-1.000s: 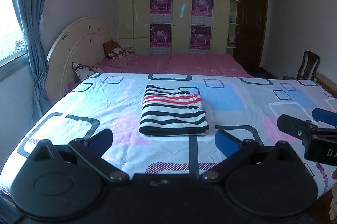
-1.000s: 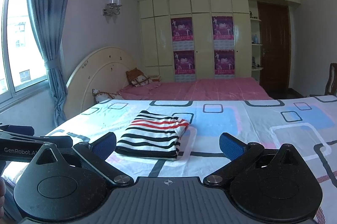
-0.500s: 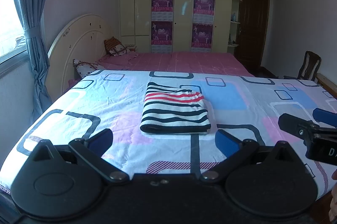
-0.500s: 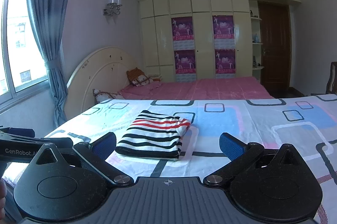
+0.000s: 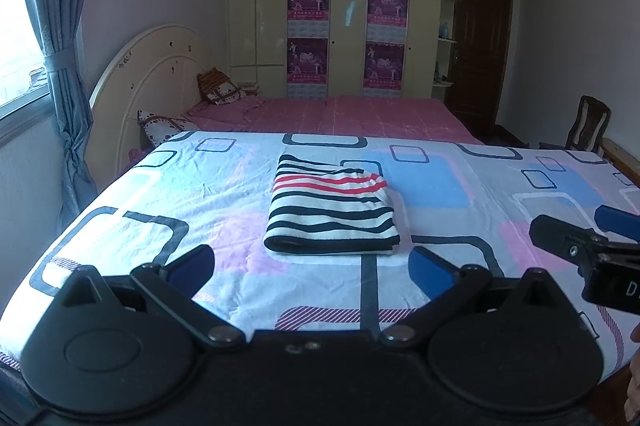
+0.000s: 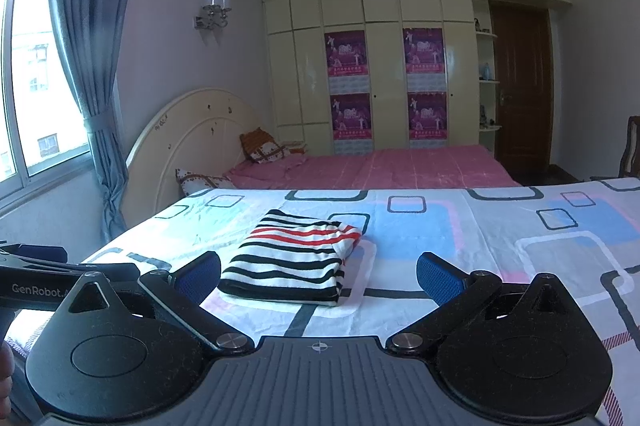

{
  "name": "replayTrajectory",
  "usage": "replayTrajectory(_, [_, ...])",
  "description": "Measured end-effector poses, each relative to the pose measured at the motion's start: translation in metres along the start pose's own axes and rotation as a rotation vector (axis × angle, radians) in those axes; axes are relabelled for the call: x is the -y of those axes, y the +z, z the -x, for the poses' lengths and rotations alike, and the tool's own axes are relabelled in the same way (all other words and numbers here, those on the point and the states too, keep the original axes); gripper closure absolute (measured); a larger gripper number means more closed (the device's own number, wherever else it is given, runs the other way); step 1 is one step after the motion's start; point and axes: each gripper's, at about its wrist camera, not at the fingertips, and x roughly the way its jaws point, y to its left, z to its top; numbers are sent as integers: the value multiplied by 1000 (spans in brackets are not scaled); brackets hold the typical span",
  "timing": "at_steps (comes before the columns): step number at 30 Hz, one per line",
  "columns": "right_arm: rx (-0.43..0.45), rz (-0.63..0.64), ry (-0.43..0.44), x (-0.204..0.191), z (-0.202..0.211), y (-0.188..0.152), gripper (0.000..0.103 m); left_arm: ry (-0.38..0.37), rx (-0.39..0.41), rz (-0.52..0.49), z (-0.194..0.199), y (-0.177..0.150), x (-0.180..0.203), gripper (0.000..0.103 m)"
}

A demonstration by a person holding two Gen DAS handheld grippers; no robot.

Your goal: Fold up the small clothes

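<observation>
Evidently the folding step is finished, or close to it: the striped garment (image 5: 332, 210) is seen as a compact, squared stack lying flat on the patterned bedsheet (image 5: 180, 194), towards the middle of the near bed. It is touched by neither tool. The left gripper (image 5: 310, 264) is held short of the garment's near edge with its blue pads spread wide and nothing between them. The right gripper (image 6: 318, 274) is likewise spread and empty, with the garment just beyond and slightly to its left in its own view.

What is called for next can only be judged. If another piece is to be folded, it must first be found, since none is shown on the sheet in either view. If this piece is to be neatened, a light press along its upper right corner would be needed, where the layers look slightly rounded and loose.

The garment itself is made up of white cloth with black bands, and two or three red bands are seen near its far end. The near edge is formed by a dark folded border, straight and even. Several layers are visible at the right side, stacked fairly flush. The cloth appears soft and thin, so it is likely to be shifted easily if nudged sideways.
</observation>
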Motion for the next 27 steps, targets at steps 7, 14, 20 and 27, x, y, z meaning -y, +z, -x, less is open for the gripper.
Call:
replayTrajectory(7, [2, 0, 2, 0, 0, 0, 0, -6, -8, 12, -3, 1, -2, 0])
replayTrajectory(14, [-7, 5, 3, -3, -5, 0, 0, -9, -22, 28, -8, 1, -6, 0])
replayTrajectory(20, [-7, 2, 1, -5, -11, 1, 0, -26, -24, 31, -15, 1, -8, 0])
replayTrajectory(27, [-31, -3, -33, 4, -27, -5, 0, -28, 4, 40, -36, 2, -14, 0])
